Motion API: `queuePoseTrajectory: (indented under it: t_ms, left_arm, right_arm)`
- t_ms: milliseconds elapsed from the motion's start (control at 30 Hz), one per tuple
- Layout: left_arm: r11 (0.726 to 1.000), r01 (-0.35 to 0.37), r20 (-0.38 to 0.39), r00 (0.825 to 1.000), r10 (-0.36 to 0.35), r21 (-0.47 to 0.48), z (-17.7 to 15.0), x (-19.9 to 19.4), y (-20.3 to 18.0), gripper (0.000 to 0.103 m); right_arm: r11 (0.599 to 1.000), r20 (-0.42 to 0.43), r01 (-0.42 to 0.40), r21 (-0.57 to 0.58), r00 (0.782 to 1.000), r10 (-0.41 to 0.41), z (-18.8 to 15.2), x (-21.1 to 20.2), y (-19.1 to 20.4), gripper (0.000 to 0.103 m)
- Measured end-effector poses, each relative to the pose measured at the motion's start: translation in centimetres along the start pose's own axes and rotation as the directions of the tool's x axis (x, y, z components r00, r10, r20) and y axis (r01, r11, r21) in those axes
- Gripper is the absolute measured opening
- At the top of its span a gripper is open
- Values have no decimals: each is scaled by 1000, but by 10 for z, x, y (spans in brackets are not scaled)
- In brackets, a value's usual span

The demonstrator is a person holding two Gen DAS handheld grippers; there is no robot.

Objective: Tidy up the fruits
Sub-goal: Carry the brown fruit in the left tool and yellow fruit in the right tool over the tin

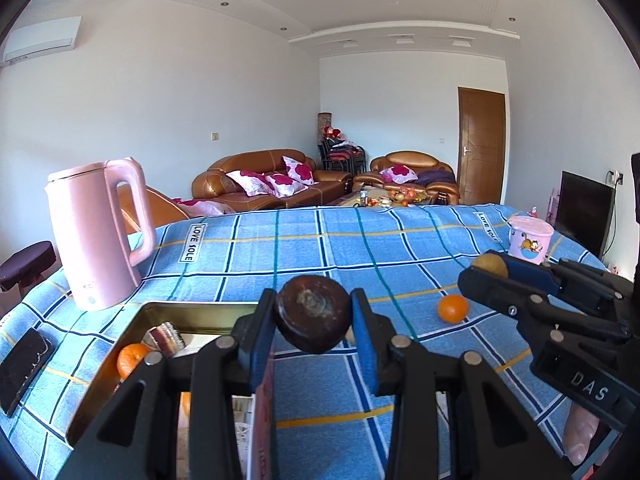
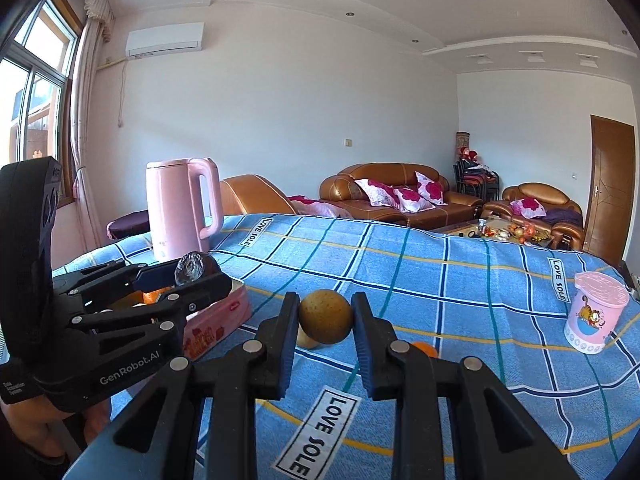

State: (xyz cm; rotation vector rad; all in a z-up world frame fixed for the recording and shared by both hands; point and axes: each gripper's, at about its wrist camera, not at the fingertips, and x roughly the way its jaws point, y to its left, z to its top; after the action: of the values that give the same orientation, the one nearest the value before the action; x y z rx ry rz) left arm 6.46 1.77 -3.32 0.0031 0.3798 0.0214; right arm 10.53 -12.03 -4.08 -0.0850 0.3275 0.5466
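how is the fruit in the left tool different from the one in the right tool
The dark brown fruit in the left tool is deep brown, smooth and shiny; the tan fruit in the right tool is yellowish brown, matte and speckled.
The dark brown fruit looks flattened, with a pale rough patch facing the camera; the tan fruit is evenly round.
The dark brown fruit hangs beside the open tin; the tan fruit is over bare tablecloth.
Both are pinched between blue pads, off the table.

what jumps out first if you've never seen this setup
Two fruits held up in the black grippers: the left gripper is shut on a dark brown round fruit, the right gripper on a tan speckled one. Below them spreads the blue plaid tablecloth, with a tall pink kettle at its far left and an open tin holding an orange beside the kettle.
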Motion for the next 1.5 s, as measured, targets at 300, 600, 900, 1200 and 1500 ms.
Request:
queuePoseTrajectory:
  t_ms: [300, 600, 900, 1200, 1500]
  left_arm:
    - [997, -68, -39, 997, 67, -38, -9, -9, 46, 38]
    - [985, -134, -114, 986, 122, -108, -26, -11, 102, 38]
    - [982, -132, -162, 981, 109, -138, -39, -10, 121, 38]
    - [983, -134, -187, 976, 108, -127, -45, -8, 122, 38]
    - [984, -136, -211, 971, 110, -116, -50, -2, 120, 39]
  right_arm:
    - [996, -15, -84, -28, 996, 83, 10, 20, 39, 28]
    - [981, -56, -174, -84, 984, 170, 11, 41, 88, 28]
    - [961, -125, -241, -131, 966, 226, 0, 65, 127, 28]
    - [952, -204, -276, -135, 947, 246, -10, 80, 138, 28]
    - [946, -250, -293, -139, 935, 253, -14, 86, 142, 28]
